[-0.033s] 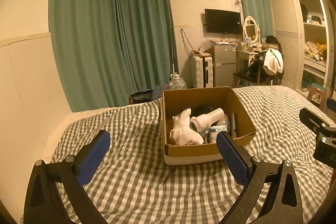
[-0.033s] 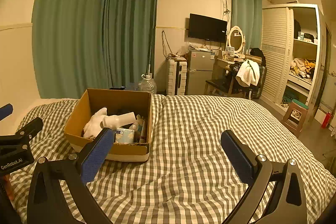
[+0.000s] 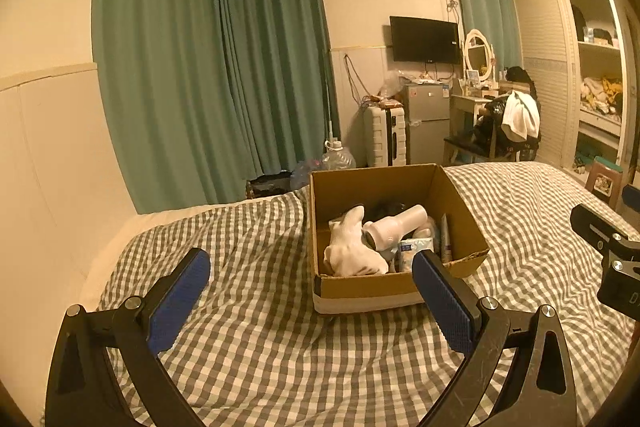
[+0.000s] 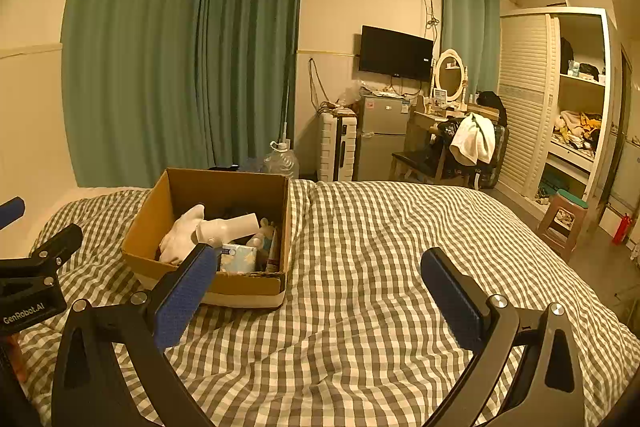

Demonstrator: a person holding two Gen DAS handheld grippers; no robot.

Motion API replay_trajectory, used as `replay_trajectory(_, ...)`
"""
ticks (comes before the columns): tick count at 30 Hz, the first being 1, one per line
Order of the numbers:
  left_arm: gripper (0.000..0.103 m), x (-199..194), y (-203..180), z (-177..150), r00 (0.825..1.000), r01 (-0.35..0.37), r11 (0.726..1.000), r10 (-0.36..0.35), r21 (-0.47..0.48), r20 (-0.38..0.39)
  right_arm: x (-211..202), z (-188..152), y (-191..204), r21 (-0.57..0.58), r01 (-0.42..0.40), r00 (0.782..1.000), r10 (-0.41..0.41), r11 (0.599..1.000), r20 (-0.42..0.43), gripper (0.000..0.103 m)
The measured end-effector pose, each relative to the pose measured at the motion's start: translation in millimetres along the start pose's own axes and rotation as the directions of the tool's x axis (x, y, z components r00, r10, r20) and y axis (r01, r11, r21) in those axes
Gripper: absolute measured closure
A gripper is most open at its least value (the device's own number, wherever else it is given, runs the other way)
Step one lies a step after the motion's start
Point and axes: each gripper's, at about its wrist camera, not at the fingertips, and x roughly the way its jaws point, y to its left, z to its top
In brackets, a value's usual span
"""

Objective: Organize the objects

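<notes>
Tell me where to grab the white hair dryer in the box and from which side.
Take the white hair dryer by its barrel, from above. It lies tilted atop the other things in the cardboard box, and the walls block a sideways approach. Both claws are open.

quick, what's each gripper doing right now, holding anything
Left gripper: open, holding nothing, above the bed just short of the cardboard box.
Right gripper: open, holding nothing.
</notes>
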Motion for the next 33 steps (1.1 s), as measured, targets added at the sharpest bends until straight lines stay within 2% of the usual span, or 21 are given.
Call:
replay_trajectory(7,0.0,1.4,1.0,-1.5,1.0,0.0,1.0,0.0,0.002,-0.004,1.7,-0.6,1.6,0.002,0.0,1.0,0.0,1.0,-0.003,0.001)
replay_trajectory(11,0.0,3.9,0.1,-0.1,1.0,0.024,1.0,-0.024,0.006,-0.018,2.0,-1.4,1.7,0.003,0.002,1.0,-0.002,1.0,-0.006,0.001)
replay_trajectory(25,0.0,8.8,0.9,-2.3,0.999,-0.025,1.0,0.025,0.009,-0.041,3.3,-1.4,5.3,-0.019,0.026,1.0,-0.027,0.999,-0.014,0.001)
replay_trajectory(33,0.0,1.1,1.4,-1.3,0.999,-0.035,0.999,0.035,0.014,-0.014,0.0,-0.6,3.7,-0.017,0.029,1.0,-0.029,0.999,-0.008,0.001)
